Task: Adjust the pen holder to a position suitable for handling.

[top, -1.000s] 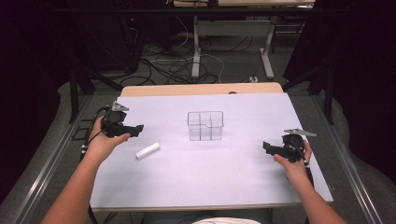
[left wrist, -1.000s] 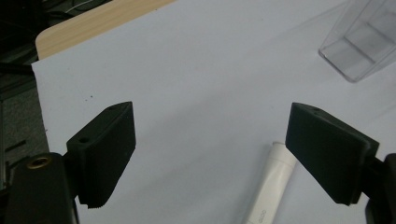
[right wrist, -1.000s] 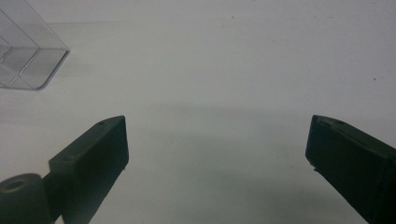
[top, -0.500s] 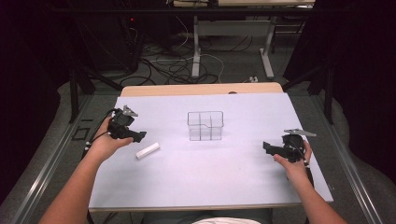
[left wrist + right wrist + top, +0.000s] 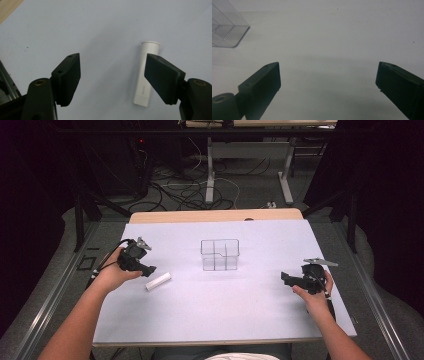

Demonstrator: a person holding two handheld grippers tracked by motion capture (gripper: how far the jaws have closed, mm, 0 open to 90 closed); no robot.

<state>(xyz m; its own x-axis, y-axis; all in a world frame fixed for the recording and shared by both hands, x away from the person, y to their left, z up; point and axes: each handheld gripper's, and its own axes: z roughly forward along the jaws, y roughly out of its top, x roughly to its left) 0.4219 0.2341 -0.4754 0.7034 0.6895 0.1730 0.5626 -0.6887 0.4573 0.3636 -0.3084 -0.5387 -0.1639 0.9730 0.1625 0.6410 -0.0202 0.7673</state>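
1. White tube (image 5: 158, 281), small and cylindrical with a flared cap end and flat crimped end, smooth plastic with faint grey lettering; lying flat on the left part of the table, tilted diagonally.
2. In the left gripper view, same tube (image 5: 146, 77) resting on the surface just inside the right-hand jaw, partly hidden behind it, not clamped.
3. Left gripper (image 5: 142, 266), matte black, held in the left hand (image 5: 112, 275) just left of the tube; jaws spread wide apart, nothing between them gripped.
4. Clear box (image 5: 220, 254), transparent rigid plastic with inner dividers, upright near the table's middle, well apart from the tube; one rounded corner (image 5: 229, 32) seen in the right gripper view.
5. Right gripper (image 5: 290, 279), black with a grey plate on top, held in the right hand (image 5: 315, 292) near the right edge; jaws wide apart over bare surface.
6. Table (image 5: 225, 315) covered by a smooth pale sheet, wooden edge (image 5: 215, 215) showing at the far side.
7. Beyond: grey floor, tangled cables (image 5: 185, 190), metal table legs, dark surroundings.
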